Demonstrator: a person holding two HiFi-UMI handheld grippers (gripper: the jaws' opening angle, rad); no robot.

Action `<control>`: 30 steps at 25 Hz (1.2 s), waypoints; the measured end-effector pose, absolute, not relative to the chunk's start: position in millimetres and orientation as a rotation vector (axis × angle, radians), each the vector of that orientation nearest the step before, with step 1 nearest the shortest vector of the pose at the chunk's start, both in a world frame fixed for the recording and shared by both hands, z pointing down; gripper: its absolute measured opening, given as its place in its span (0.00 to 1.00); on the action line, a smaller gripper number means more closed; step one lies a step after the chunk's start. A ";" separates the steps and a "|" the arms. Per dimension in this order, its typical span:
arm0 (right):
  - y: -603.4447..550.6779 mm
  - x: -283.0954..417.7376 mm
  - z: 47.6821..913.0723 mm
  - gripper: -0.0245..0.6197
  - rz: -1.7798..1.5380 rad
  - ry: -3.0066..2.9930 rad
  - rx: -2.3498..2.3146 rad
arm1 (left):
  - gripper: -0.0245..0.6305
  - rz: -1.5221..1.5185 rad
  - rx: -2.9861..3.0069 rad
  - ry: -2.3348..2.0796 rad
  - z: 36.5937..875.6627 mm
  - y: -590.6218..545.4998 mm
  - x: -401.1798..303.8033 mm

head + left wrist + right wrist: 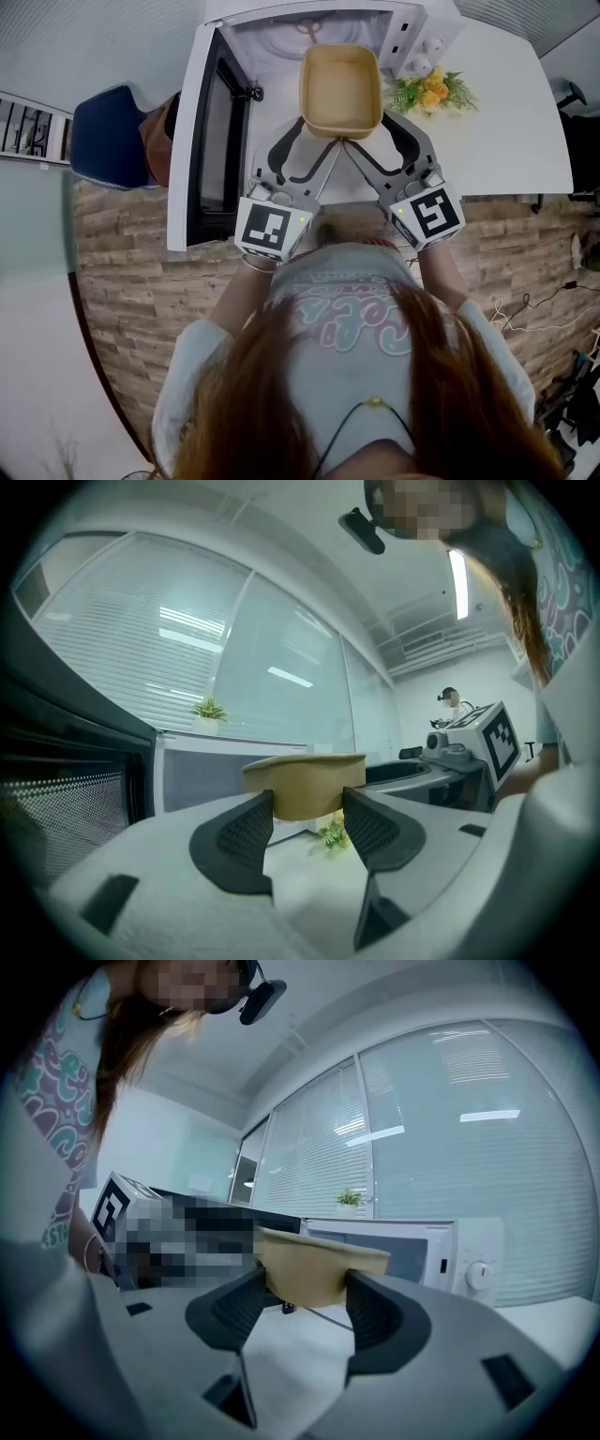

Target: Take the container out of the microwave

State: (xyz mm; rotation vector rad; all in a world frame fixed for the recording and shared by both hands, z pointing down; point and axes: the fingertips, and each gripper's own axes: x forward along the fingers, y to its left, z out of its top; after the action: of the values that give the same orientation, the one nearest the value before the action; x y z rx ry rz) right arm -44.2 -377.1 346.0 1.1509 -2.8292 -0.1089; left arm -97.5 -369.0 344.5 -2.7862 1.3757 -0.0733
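A tan rectangular container (340, 91) with nothing in it hangs in the air just in front of the white microwave (309, 26). The microwave door (211, 131) is swung wide to the left. My left gripper (311, 139) grips the container's near left corner and my right gripper (377, 131) grips the near right corner. In the left gripper view the container (305, 785) sits wedged between the dark pads of the left gripper (307, 816). The right gripper view shows the container (314, 1269) pinched the same way in the right gripper (302, 1302), with the microwave (412, 1251) behind.
The white table (506, 122) carries a small plant with yellow flowers (433, 91) right of the microwave. A blue chair (108, 136) stands left of the open door. Cables lie on the floor at right (525, 305).
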 end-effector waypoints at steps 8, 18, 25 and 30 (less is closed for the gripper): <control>-346.6 -30.4 333.9 0.45 -0.194 -2.832 1.133 | 0.39 -0.070 -2.726 1.424 332.3 -335.2 -82.3; -265.0 2.9 324.9 0.45 -0.302 -2.924 1.017 | 0.39 -0.027 -2.685 1.542 330.6 -252.2 -44.7; -198.4 24.1 323.0 0.45 -0.311 -2.970 0.960 | 0.39 -0.025 -2.623 1.598 331.1 -183.1 -24.0; -154.0 40.9 320.8 0.45 -0.315 -2.996 0.939 | 0.39 -0.028 -2.597 1.622 329.2 -137.7 -7.4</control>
State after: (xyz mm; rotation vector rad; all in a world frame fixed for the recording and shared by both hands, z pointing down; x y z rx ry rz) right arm 40.9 -154.0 320.8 0.9386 -2.9959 -0.3151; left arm -7.4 -137.7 329.2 -2.5974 1.6224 -0.0284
